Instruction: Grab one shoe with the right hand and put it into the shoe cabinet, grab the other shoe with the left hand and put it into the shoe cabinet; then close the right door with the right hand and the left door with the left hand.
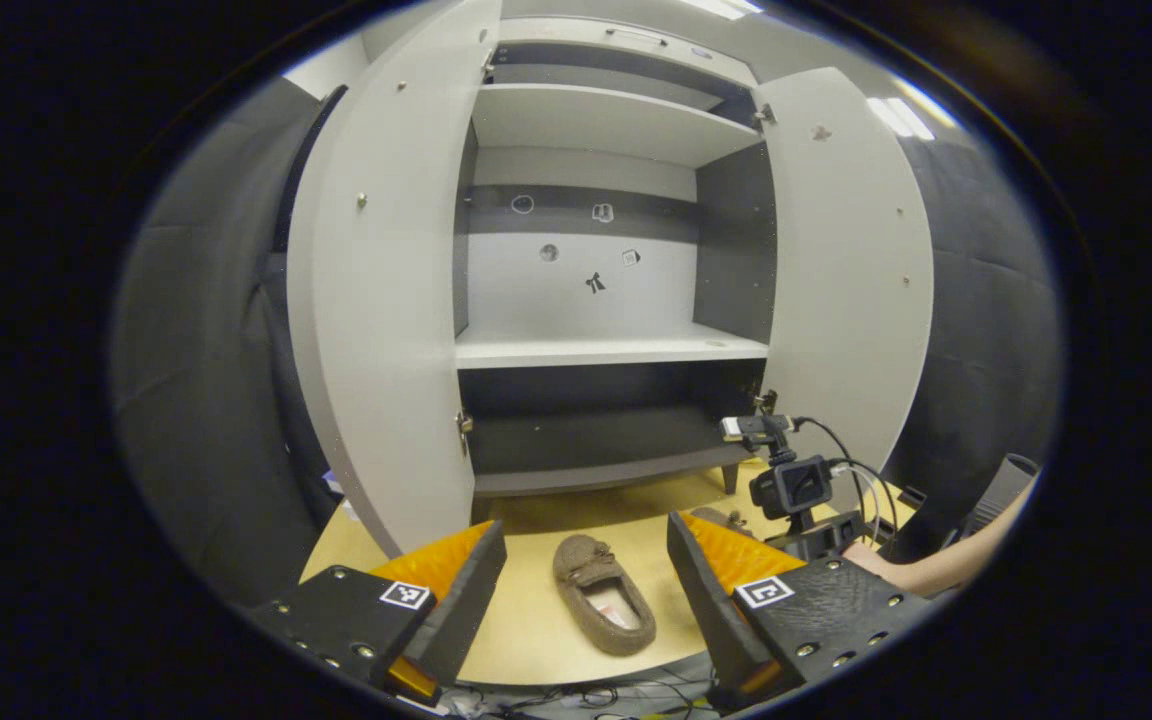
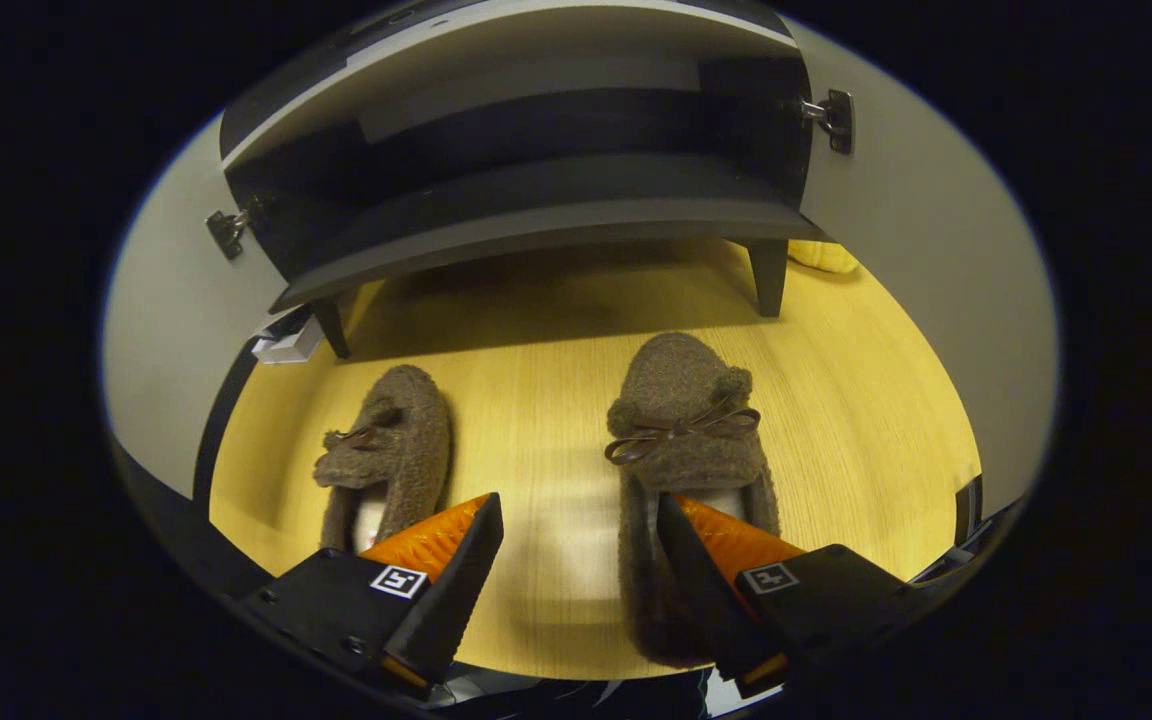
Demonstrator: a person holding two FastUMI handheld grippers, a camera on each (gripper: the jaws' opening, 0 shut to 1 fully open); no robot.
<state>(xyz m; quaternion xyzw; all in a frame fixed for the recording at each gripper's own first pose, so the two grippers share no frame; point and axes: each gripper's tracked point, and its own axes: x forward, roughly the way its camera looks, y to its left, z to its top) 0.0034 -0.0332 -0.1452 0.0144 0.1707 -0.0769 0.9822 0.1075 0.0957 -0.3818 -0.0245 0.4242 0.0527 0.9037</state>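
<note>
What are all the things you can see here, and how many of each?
slippers: two, fuzzy brown with little bows, side by side on the floor in front of the cabinet; second one to its left in the right gripper view.
shoe cabinet: one, light grey with dark inner parts, shelves bare, standing on short dark legs.
cabinet doors: two, light grey, both swung open; the other.
floor: one, yellow wood.
left tool: one, open, hanging above a slipper.
right tool: one, open, low over the slippers.
person's arm: one, beside the right tool in the left gripper view.

Slipper [image 1: 603,594] before open cabinet [image 1: 596,290]
</note>
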